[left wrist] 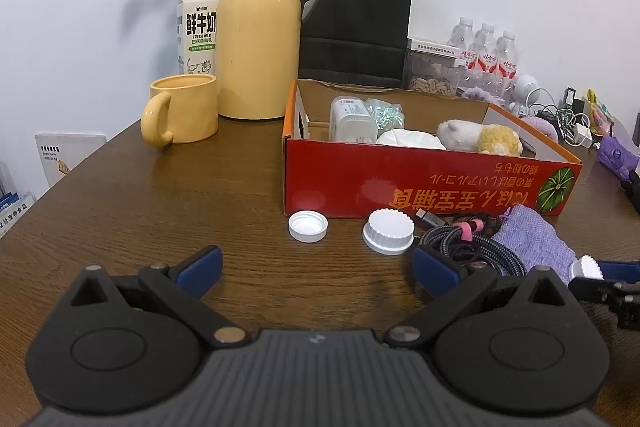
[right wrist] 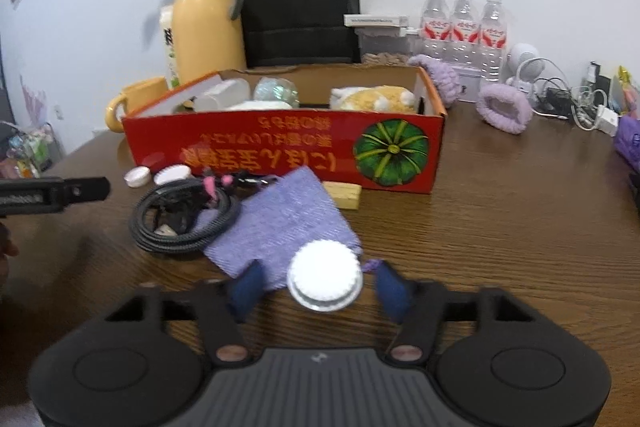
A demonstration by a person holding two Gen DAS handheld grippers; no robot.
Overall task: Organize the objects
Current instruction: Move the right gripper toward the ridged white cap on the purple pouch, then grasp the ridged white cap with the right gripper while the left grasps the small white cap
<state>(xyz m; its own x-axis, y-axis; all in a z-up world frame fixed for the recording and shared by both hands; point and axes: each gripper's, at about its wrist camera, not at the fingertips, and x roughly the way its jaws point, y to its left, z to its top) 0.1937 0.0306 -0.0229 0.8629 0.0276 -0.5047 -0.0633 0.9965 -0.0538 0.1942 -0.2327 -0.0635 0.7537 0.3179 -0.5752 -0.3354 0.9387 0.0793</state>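
The right tongs (right wrist: 316,285) sit low over the brown wooden surface (right wrist: 500,227) with a white ribbed cap (right wrist: 325,281) between their 2 blue pads (right wrist: 390,289). Gaps show on both sides of the cap, so the pads do not press on it; the tongs are partly open around it. The cap lies at the near edge of a purple knitted pouch (right wrist: 280,219), which rests just in front of the red cardboard box (right wrist: 280,143). Beside the pouch, to its left, lies a coiled black cable (right wrist: 180,223), and a small wooden block (right wrist: 344,195) sits against the box front.

The left tongs (left wrist: 318,269) are wide open and hold nothing, above bare surface. Ahead of them lie 2 more white caps, one with its hollow side up (left wrist: 308,225) and one with its ribbed top up (left wrist: 388,230), both just in front of the box. Inside the box are a plush toy (left wrist: 480,139), a white container (left wrist: 352,119) and a white bundle (left wrist: 412,139). Behind stand a yellow thermos (left wrist: 260,35), a yellow mug (left wrist: 184,109), a milk carton (left wrist: 198,31), a black paper bag (left wrist: 356,15) and 3 water bottles (left wrist: 486,51).
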